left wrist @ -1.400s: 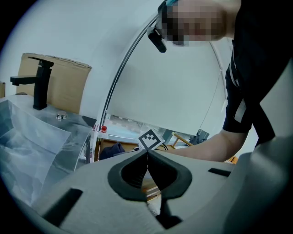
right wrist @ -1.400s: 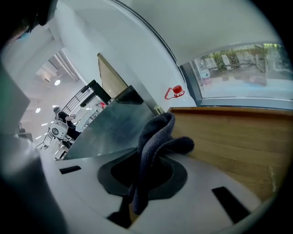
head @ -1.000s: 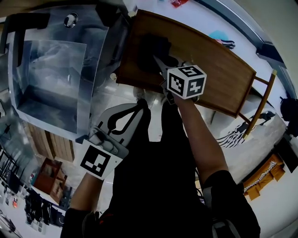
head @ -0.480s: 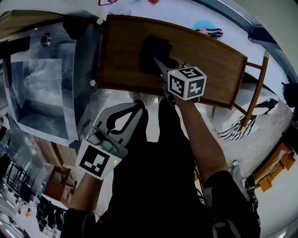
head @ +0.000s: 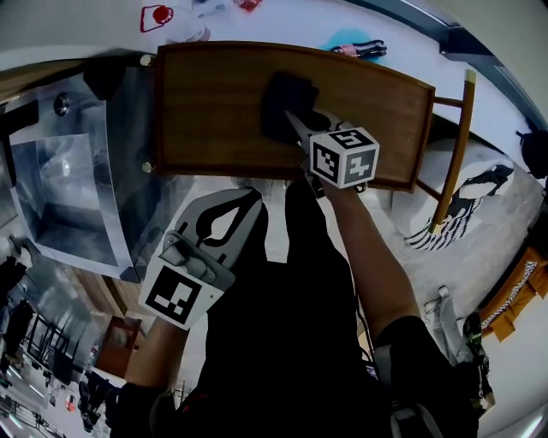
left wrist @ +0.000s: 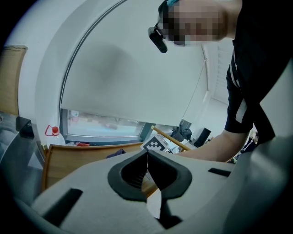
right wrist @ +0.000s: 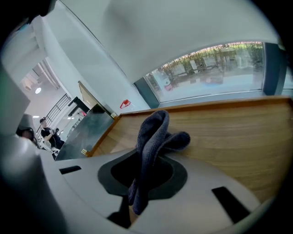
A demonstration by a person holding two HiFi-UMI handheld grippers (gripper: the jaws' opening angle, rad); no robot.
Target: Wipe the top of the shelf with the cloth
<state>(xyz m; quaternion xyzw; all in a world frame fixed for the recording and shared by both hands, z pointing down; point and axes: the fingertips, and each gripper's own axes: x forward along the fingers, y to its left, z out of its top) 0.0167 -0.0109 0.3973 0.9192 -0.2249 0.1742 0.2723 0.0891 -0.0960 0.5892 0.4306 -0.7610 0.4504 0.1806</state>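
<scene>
The shelf's brown wooden top [head: 205, 103] lies across the upper head view. A dark grey cloth [head: 285, 101] rests bunched on it near the middle. My right gripper [head: 297, 126] reaches over the front edge and is shut on the cloth. In the right gripper view the cloth [right wrist: 153, 132] folds up out of the closed jaws of the right gripper [right wrist: 145, 173], above the wooden top [right wrist: 229, 132]. My left gripper [head: 252, 197] hangs below the shelf's front edge, shut with nothing in it. In its own view the left gripper [left wrist: 147, 170] has its pads together.
A glass-topped metal unit [head: 68, 188] adjoins the shelf's left end. Beyond the shelf lie a clear bottle with a red label [head: 157, 15] and a teal object [head: 349, 41]. A wooden frame [head: 454, 145] and a zebra-patterned mat [head: 467, 201] are at the right.
The right gripper has slid the cloth along the top, from near the left end toward the middle. The left gripper has stayed where it was, shut.
</scene>
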